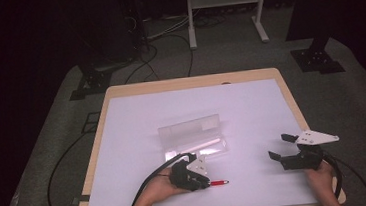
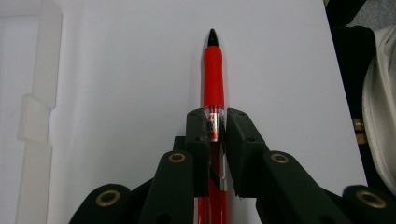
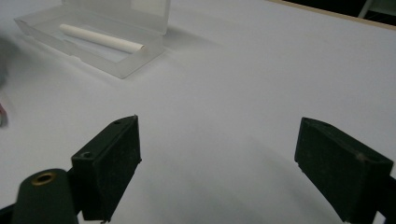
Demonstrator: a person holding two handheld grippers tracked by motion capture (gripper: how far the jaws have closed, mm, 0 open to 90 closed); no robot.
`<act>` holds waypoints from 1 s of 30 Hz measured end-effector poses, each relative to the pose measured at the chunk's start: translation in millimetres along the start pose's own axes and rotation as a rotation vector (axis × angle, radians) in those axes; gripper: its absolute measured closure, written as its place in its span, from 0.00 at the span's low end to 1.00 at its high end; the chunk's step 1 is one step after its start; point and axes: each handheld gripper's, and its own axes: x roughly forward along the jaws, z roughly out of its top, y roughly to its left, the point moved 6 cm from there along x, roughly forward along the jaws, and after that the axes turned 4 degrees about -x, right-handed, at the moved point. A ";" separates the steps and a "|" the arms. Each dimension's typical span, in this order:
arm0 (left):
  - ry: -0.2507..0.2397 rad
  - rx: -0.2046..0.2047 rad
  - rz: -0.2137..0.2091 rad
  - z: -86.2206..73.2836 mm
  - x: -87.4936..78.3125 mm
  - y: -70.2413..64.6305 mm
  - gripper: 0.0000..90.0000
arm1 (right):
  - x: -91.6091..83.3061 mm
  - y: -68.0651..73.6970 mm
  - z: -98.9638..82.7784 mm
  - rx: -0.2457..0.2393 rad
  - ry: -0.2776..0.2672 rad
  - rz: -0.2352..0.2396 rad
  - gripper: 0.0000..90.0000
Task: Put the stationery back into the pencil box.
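Evidently the work is packing pens into the clear case, and it looks roughly halfway. One white pen already lies inside the open case, whose lid stands up at the back. The red pen is picked up but not yet stowed: the left gripper is clamped on its barrel, with the red grip and black tip sticking out past the jaws. In the high view the pen points right, low over the white table, just in front of the case and not over it.

The right gripper waits well to the right with its jaws wide apart and nothing between them; its own view shows bare table between the pads and the case off at the upper left.

What remains, as I judge it, is carrying the red pen over the case, laying it beside the white one, letting go, and probably folding the lid down, a job the free right gripper could take.
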 end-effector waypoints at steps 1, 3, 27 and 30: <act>0.000 0.000 -0.002 0.0 0.0 0.2 0.89 | 0.0 0.0 0.0 -0.001 0.000 0.000 0.15; -0.005 -0.005 -0.004 -0.4 0.1 0.7 0.89 | 0.0 0.0 0.0 -0.001 0.000 0.000 0.15; 0.017 -0.003 0.012 2.5 -2.7 3.0 0.89 | -0.3 0.0 0.1 0.003 -0.001 0.001 0.15; 0.012 -0.001 0.026 4.8 -8.6 3.9 0.89 | -0.4 -0.2 0.2 0.003 -0.002 0.000 0.15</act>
